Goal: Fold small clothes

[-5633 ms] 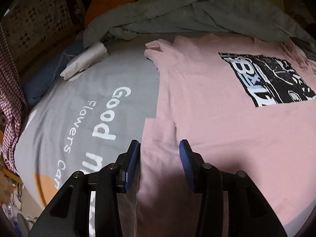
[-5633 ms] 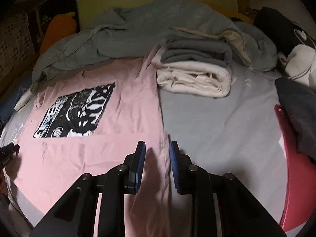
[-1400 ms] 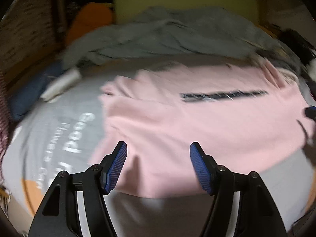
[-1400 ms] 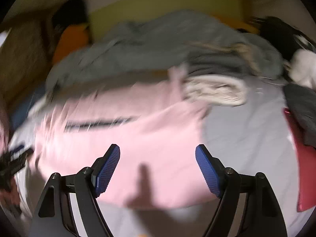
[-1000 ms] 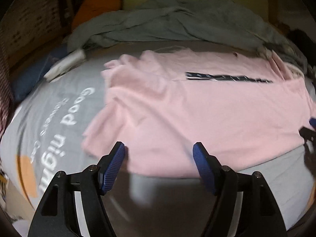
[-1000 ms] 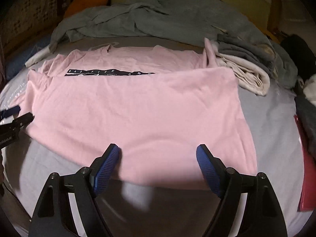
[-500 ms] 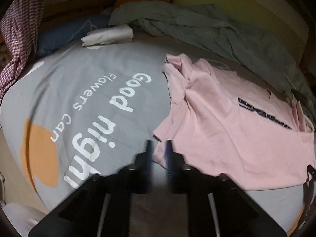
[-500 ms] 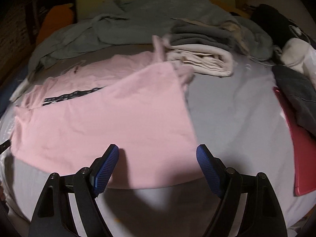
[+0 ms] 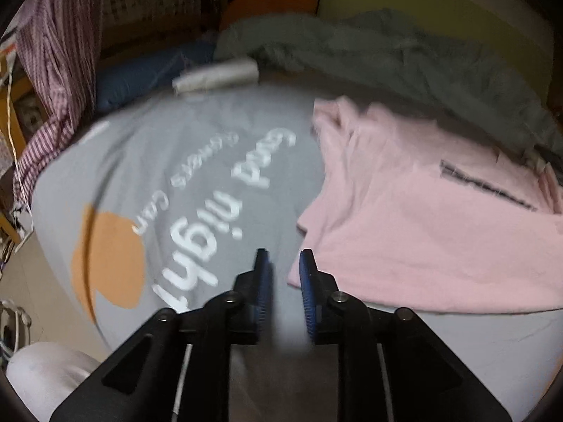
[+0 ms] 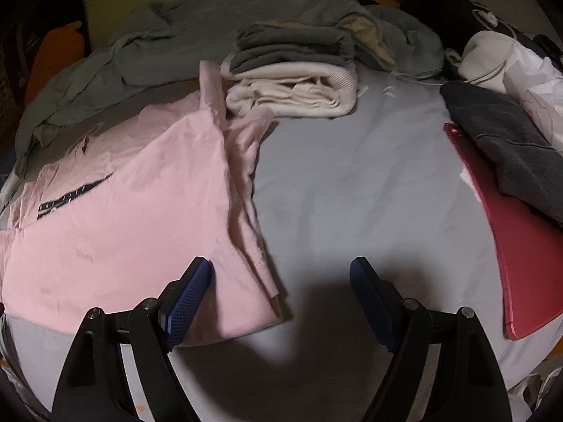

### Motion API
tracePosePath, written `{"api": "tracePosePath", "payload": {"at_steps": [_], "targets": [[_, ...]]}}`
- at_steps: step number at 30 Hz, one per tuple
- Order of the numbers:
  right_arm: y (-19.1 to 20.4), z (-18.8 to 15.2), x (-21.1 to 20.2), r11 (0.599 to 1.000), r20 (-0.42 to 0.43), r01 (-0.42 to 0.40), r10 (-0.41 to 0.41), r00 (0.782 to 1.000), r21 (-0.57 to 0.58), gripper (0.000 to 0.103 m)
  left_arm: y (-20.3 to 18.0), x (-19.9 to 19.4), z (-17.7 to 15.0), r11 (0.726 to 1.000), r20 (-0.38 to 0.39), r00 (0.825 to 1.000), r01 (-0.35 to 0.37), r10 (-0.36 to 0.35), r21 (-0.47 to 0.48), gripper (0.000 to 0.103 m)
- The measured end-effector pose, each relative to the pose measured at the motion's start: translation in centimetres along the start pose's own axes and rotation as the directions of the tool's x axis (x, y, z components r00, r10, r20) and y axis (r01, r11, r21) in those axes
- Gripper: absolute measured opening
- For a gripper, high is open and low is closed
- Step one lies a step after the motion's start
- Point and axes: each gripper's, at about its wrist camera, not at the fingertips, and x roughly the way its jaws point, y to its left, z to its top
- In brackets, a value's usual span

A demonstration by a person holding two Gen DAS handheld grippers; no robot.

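A pink T-shirt [image 9: 422, 218] lies on the grey bed sheet [image 9: 183, 161], folded bottom-over-top so only a strip of its black print shows. In the left wrist view my left gripper [image 9: 283, 270] hovers over bare sheet just left of the shirt's near left corner. Its jaws stand a narrow gap apart and are opening, with nothing between them. In the right wrist view the pink T-shirt [image 10: 123, 218] fills the left side. My right gripper [image 10: 281, 267] is wide open above the shirt's near right corner, which lies between its fingers untouched.
Folded grey and cream clothes [image 10: 292, 81] are stacked behind the shirt's right sleeve, with a rumpled grey blanket [image 10: 211, 17] beyond. A red flat board [image 10: 520, 263] under a dark towel [image 10: 503, 147] lies right. A checked cloth [image 9: 59, 70] hangs left, and a white roll [image 9: 218, 75] lies at the back.
The left gripper swung left off the shirt's hem onto bare sheet, closed from wide to shut, then parted slightly. The right gripper swung right to the shirt's right corner, still wide open.
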Motion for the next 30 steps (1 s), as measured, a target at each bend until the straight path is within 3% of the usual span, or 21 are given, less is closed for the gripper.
{"api": "tracePosePath", "payload": {"at_steps": [3, 6, 8, 11, 16, 21, 26, 30], "targets": [[0.2, 0.4, -1.8, 0.997, 0.079, -0.076, 0.077, 0.994, -0.013, 0.081, -1.7, -2.3, 0.9, 0.997, 0.095, 0.994, 0.052, -0.057, 0.061, 0.018], [1.6, 0.2, -2.8, 0.963, 0.084, -0.251, 0.259, 0.962, -0.097, 0.078, -4.1, -3.4, 1.3, 0.977, 0.125, 0.977, 0.153, -0.172, 0.146, 0.018], [2.8, -0.3, -2.9, 0.947, 0.079, -0.285, 0.299, 0.951, -0.149, 0.076, -5.8, -3.3, 0.9, 0.954, 0.1, 0.962, 0.233, -0.254, 0.187, 0.018], [5.6, -1.5, -3.1, 0.928, 0.072, -0.271, 0.298, 0.952, -0.257, 0.074, -8.0, -2.0, 0.1, 0.931, 0.023, 0.952, 0.295, -0.306, 0.215, 0.018], [8.5, -3.5, -1.4, 0.908, 0.004, -0.232, 0.249, 0.968, -0.349, 0.073, -10.1, 0.3, -1.9, 0.927, -0.07, 0.963, 0.271, -0.262, 0.258, 0.019], [8.9, -4.5, -0.8, 0.894, -0.029, -0.188, 0.194, 0.981, -0.408, 0.073, -9.9, -0.4, -3.2, 0.927, -0.044, 0.969, 0.245, -0.242, 0.283, 0.023], [7.6, -4.2, -1.1, 0.881, -0.074, -0.253, 0.244, 0.967, -0.399, 0.073, -9.5, -1.0, -3.6, 0.921, -0.026, 0.969, 0.241, -0.245, 0.307, 0.028], [7.0, -2.5, -1.4, 0.903, 0.001, -0.316, 0.33, 0.944, -0.29, 0.073, -10.8, -1.0, -2.4, 0.918, -0.007, 0.969, 0.236, -0.247, 0.319, 0.03]]}}
